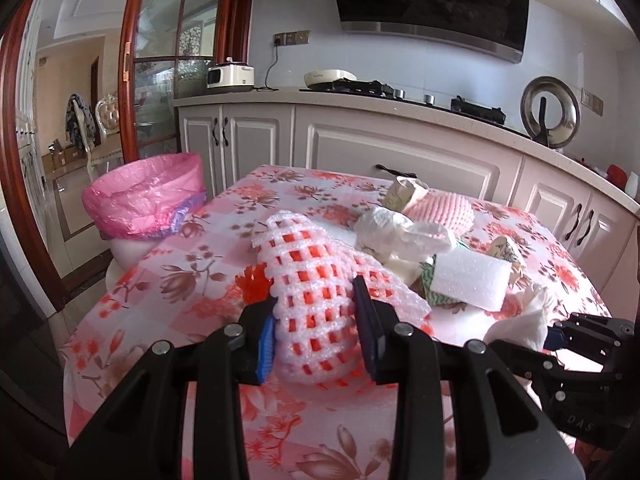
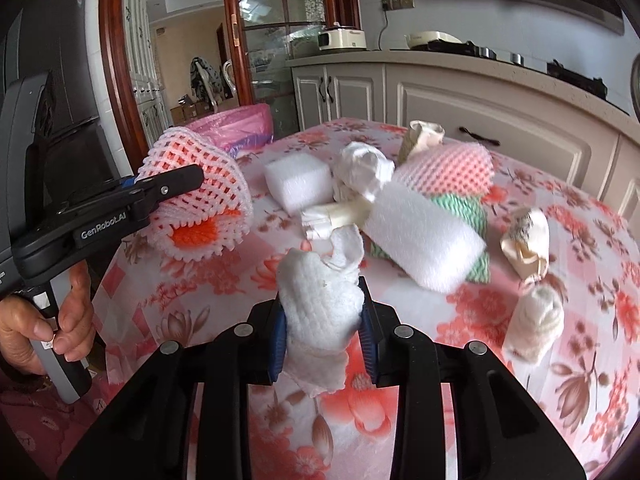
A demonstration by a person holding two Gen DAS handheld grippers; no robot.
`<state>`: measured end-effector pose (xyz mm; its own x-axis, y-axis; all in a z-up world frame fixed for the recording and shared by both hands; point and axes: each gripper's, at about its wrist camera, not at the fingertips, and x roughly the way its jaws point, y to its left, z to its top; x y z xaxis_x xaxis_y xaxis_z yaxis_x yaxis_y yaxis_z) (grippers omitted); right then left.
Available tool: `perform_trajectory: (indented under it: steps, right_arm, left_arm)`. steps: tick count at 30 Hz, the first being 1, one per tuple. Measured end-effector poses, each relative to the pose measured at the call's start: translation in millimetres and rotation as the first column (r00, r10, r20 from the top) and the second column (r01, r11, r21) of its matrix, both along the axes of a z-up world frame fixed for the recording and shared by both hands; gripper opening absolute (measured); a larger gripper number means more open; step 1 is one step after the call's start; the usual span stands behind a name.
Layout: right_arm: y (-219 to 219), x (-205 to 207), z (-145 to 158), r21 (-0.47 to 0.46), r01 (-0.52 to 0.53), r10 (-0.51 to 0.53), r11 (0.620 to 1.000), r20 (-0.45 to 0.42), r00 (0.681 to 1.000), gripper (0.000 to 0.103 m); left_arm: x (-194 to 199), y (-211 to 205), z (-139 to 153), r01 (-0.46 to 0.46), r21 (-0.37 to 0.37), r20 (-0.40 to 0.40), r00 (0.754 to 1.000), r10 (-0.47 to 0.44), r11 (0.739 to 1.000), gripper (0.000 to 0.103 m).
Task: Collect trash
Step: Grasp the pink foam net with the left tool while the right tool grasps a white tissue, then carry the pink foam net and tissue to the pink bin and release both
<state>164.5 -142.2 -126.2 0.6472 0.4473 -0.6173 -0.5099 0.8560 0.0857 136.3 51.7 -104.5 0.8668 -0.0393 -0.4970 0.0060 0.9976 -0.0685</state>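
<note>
**Both claws clamped on trash above the flowered table**

Left gripper [image 1: 316,320] pinched a rolled white foam fruit net with an orange mesh core [image 1: 320,296], its blue pads pressed into the net's two sides. Right gripper [image 2: 324,332] was squeezed tight on a crumpled white paper towel [image 2: 320,312], which bulged above and below the pads.

Ahead of both claws the round table with the pink and red flowered cloth [image 1: 168,296] fell away at a curved edge; beyond its far left rim, past the left claw, stood a bin lined with a pink plastic bag [image 1: 148,200], its mouth open and uncovered. The way from the left claw toward it ran over bare cloth. Ahead and to the right of that claw lay the heaped trash, among it a white foam block [image 1: 468,280] and a pink foam net [image 1: 444,212].

A hand [image 2: 60,320] gripped the left tool's handle from below, the tool pointing forward and slightly downward over the table.

The foam net's long axis ran away from the left claw, tilted to the left; the towel stood roughly upright in the right claw.
</note>
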Motion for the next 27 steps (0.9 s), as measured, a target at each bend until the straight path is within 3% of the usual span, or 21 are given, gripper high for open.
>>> perform_trajectory:
  steps: [15, 27]
  right_arm:
    - [65.0, 59.4, 26.8, -0.005, -0.08, 0.08, 0.997, 0.017, 0.997, 0.031]
    - [166.9, 126.3, 61.6, -0.029, -0.227, 0.228, 0.974, 0.081, 0.97, 0.031]
  left_arm:
    - [25.5, 61.4, 12.4, -0.123, -0.017, -0.006, 0.992, 0.123, 0.992, 0.033]
    - [61.3, 130.8, 35.1, -0.22, 0.002, 0.041, 0.975, 0.22, 0.976, 0.033]
